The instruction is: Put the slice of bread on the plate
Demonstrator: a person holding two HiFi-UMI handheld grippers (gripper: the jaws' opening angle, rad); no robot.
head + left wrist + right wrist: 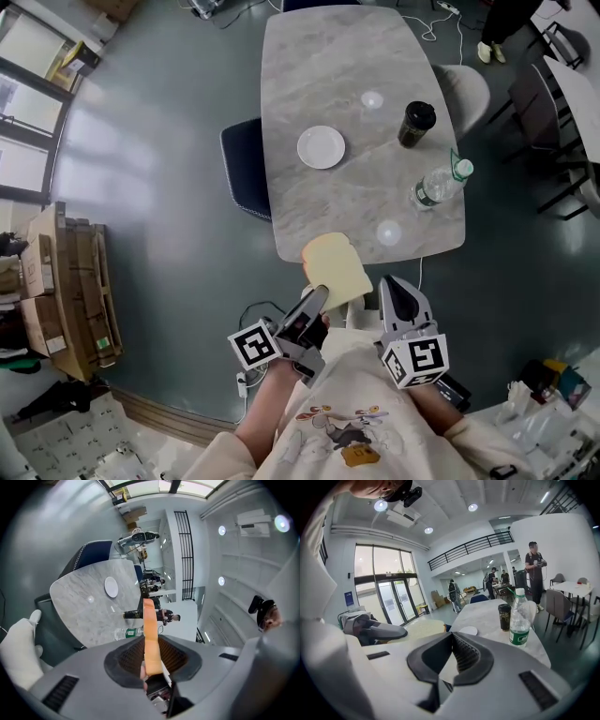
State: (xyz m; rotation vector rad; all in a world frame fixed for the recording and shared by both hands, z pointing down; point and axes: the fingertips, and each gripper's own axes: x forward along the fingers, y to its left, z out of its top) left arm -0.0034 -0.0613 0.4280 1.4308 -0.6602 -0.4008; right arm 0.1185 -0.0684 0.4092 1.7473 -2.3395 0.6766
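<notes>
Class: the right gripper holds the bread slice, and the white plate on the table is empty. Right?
No: the left gripper holds the bread slice, as the left gripper view shows. The white plate on the table is empty.

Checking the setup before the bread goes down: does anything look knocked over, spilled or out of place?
Nothing stands out. The plate lies flat and bare on the table; the dark cup and water bottle stand upright. The bread slice is whole, held by one edge in the left gripper.
</notes>
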